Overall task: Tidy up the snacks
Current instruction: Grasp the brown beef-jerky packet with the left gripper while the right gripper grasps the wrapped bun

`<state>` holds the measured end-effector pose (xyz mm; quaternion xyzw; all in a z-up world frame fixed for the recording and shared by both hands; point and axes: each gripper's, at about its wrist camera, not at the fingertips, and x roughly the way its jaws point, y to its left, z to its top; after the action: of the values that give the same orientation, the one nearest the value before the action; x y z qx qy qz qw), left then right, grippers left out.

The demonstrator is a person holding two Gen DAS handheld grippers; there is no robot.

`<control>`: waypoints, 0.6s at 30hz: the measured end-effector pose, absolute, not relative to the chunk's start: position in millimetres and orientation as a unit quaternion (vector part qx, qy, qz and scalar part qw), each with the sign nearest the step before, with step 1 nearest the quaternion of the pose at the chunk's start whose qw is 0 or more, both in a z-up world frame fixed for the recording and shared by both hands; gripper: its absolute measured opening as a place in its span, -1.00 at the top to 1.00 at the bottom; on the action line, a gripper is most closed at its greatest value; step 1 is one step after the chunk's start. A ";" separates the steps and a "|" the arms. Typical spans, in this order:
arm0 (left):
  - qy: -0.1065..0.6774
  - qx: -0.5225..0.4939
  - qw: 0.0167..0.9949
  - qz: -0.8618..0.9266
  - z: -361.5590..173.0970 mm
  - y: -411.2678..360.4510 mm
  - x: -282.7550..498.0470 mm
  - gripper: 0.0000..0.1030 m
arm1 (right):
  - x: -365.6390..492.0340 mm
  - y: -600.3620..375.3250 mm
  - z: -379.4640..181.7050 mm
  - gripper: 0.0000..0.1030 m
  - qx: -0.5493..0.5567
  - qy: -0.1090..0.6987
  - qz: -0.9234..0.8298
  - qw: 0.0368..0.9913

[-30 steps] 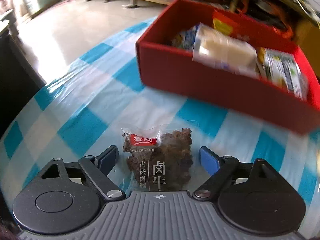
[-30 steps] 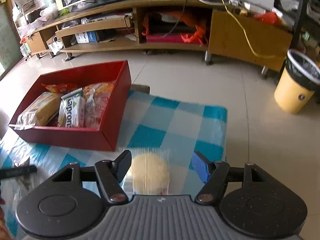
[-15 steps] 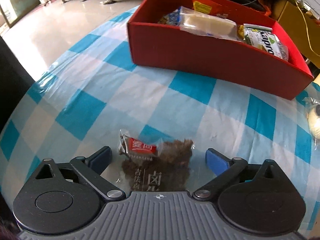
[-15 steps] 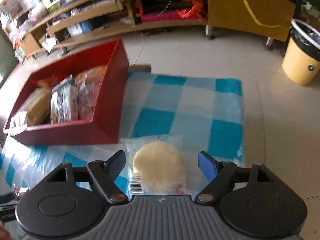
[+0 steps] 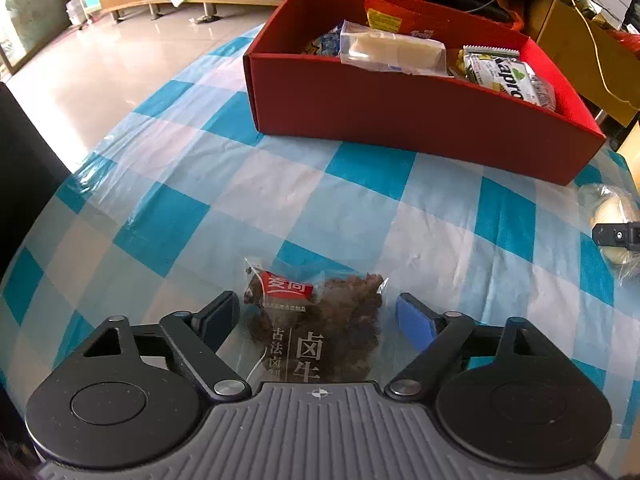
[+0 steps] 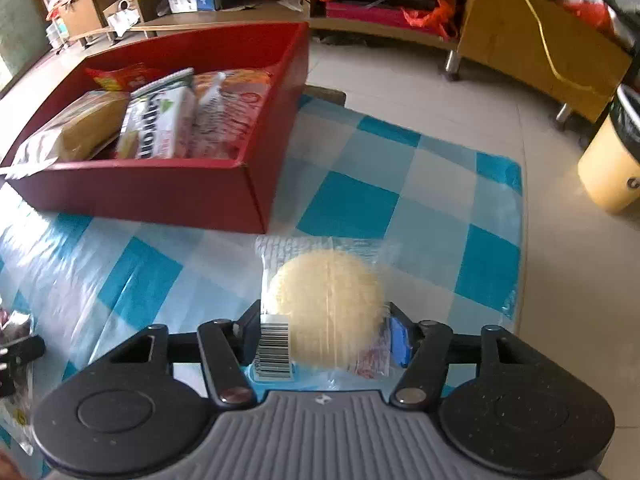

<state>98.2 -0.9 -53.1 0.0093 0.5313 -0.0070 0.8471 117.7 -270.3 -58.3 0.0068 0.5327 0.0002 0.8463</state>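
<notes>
The near end of the clear packet of dark dried meat is hidden under the body of the left gripper, so its full length cannot be seen. The packet lies flat on the blue-and-white checked cloth between the jaws, which are closing but stand clear of it on both sides, nothing yet grasped. In the right wrist view, the wrapped round pale cake lies between the jaws of the right gripper; these are closing, and both pads are met by the edges of the clear wrapper, though whether the cake itself is squeezed cannot be made out. The lower edge of that wrapper is cut off by the gripper body. Farther back on the cloth, the red box is seen, well apart from both packets, with several snack packs in it, some partly hidden by its walls.
</notes>
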 end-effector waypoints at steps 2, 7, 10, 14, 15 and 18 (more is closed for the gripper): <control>0.536 0.002 0.844 -0.013 -50.3 0.5 96.9 -0.63 | 109.6 -266.3 -51.6 -0.15 0.007 0.526 0.004 0.850; 0.534 -0.008 0.845 -0.023 -41.1 2.1 89.4 -0.60 | 85.6 -253.4 -39.8 -0.14 0.016 0.516 0.014 0.857; 0.526 -0.012 0.849 -0.035 -32.3 3.3 84.2 -0.60 | 71.4 -242.3 -33.8 -0.14 0.016 0.510 0.023 0.860; 0.522 -0.004 0.851 -0.050 -28.7 5.4 80.0 -0.64 | 53.9 -223.0 -28.3 -0.14 0.013 0.504 0.042 0.862; 0.524 -0.001 0.850 -0.047 -30.5 5.7 79.9 -0.64 | 51.0 -218.4 -28.6 -0.14 0.012 0.505 0.047 0.862; 0.530 0.005 0.847 -0.037 -39.0 7.4 82.3 -0.63 | 47.2 -207.0 -29.9 -0.13 0.007 0.506 0.058 0.860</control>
<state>82.3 7.4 -39.0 0.0055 0.5301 -0.0373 0.8471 47.2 -207.0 -29.9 0.0070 0.5063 0.0580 0.8604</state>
